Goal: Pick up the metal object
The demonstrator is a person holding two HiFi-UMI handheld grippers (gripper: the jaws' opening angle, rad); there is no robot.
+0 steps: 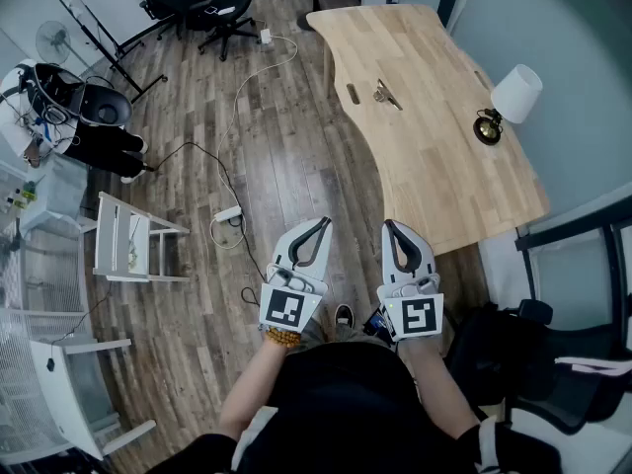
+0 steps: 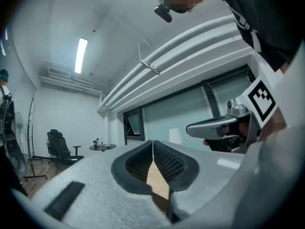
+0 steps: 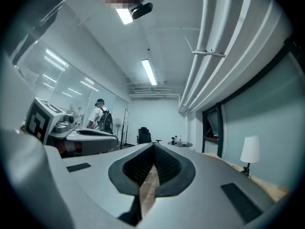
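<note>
A small metal object (image 1: 386, 94) lies on the light wooden table (image 1: 434, 156), toward its far left part. Both grippers hang over the floor in front of the table's near end, well short of the object. My left gripper (image 1: 322, 224) is shut with its tips touching and nothing between them; the same shows in the left gripper view (image 2: 153, 143). My right gripper (image 1: 390, 227) is shut and empty too, with its tips (image 3: 154, 146) met. Neither gripper view shows the metal object.
A white-shaded lamp (image 1: 506, 102) stands at the table's right edge. Cables and a power strip (image 1: 228, 214) lie on the wooden floor. White racks (image 1: 128, 245) stand at left, office chairs (image 1: 202, 6) at the back, a dark chair (image 1: 558, 383) at lower right. A person (image 3: 102, 117) stands far off.
</note>
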